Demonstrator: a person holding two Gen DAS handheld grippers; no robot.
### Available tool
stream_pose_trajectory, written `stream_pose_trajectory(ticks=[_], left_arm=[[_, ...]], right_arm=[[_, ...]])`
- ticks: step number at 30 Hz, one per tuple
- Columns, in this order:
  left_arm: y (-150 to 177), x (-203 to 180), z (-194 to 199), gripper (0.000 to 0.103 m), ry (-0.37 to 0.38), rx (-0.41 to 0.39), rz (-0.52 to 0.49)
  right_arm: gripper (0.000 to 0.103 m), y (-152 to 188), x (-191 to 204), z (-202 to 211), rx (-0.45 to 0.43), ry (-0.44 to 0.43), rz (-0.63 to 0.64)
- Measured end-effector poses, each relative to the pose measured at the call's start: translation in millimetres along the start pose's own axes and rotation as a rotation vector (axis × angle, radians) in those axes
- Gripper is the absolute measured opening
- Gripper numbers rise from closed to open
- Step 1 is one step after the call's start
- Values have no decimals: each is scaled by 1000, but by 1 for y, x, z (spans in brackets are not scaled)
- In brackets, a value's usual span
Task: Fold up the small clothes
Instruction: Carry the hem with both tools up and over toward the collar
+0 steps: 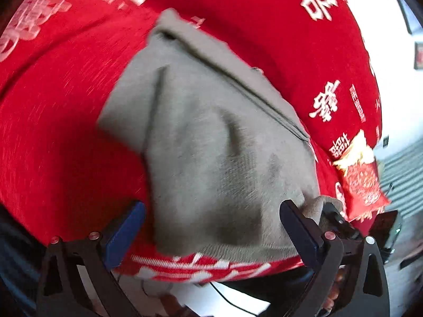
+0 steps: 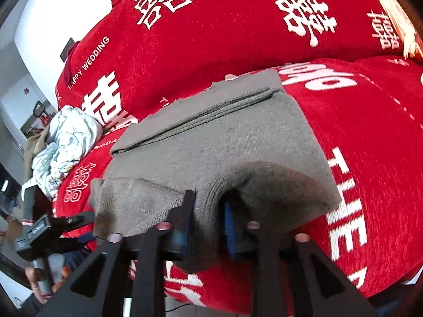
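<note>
The right gripper (image 2: 207, 211) clenches the grey garment's (image 2: 224, 145) edge; the left gripper (image 1: 211, 224), released, risks letting the fold slump.

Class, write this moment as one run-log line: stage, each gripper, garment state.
stage: mid-fold | left gripper: open, over grey garment | right gripper: shut on grey garment's near edge | garment: partly folded on red bedspread

Both views bright, daylit; white overexposed areas at outer edges. Left wrist view: strong motion blur, red bedspread (image 1: 66, 121) streaked, grey garment (image 1: 211, 137) soft. Right wrist view sharper; printed lettering legible, near gripper (image 2: 207, 215) fingers blurred. Soft shadows in garment folds. Heavy fisheye curvature, dark vignetted corners.
</note>
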State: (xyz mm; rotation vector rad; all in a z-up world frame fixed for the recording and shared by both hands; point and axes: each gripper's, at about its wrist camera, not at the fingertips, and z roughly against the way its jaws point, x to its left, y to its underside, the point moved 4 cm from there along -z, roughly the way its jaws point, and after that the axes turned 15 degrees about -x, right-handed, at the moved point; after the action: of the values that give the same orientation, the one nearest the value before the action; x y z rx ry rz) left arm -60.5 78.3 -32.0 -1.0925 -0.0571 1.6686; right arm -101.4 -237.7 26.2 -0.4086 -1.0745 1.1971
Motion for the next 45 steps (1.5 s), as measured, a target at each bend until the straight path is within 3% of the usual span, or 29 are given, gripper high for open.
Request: stream_pose_trajectory(ticks=[1, 2, 3, 5, 8, 11, 14, 18, 20, 22, 23, 25, 27, 39, 42, 43, 44, 45], left_arm=[[-1, -2, -1, 91, 5, -3, -5], [-1, -3, -1, 76, 17, -4, 1], [-3, -4, -2, 56, 23, -2, 5], [-3, -2, -5, 33, 43, 20, 18], [-1, 7, -2, 32, 61, 12, 50], [0, 12, -1, 32, 79, 0, 82], [-1, 14, -5, 34, 89, -7, 109], [-3, 13, 0, 77, 174, -27, 156], [-5, 12, 1, 77, 157, -54, 141], [-5, 7, -2, 54, 156, -56, 116], [-4, 8, -4, 31, 160, -42, 115], [-1, 17, -9, 29, 174, -13, 167], [-2, 27, -9, 29, 202, -18, 237], [0, 66, -7, 30, 297, -44, 474], [-1, 69, -8, 30, 289, -56, 463], [0, 68, -7, 29, 280, -59, 434], [-1, 66, -7, 14, 266, -64, 412], [-1, 66, -9, 13, 241, -58, 393]], right_arm=[[50, 1, 0, 1, 0, -3, -4], [54, 1, -1, 4, -1, -6, -7], [57, 2, -1, 7, -1, -10, -10], [57, 4, -1, 8, 9, -22, -21], [57, 8, -5, 8, 38, -46, -77], [64, 17, -13, 11, 58, -71, -159], [66, 28, -15, 8, 86, -72, -169], [68, 34, -9, 5, 85, -59, -117], [69, 35, -7, 4, 84, -50, -93], [69, 36, -4, 5, 83, -44, -73], [69, 37, -4, 5, 85, -43, -64], [71, 41, -3, 7, 94, -50, -59], [81, 45, -6, 7, 107, -54, -78], [81, 48, -11, 6, 104, -50, -98], [81, 49, -11, 6, 98, -49, -94], [80, 49, -10, 5, 97, -48, -89], [77, 49, -9, 5, 96, -51, -77], [61, 49, -8, 5, 98, -55, -65]])
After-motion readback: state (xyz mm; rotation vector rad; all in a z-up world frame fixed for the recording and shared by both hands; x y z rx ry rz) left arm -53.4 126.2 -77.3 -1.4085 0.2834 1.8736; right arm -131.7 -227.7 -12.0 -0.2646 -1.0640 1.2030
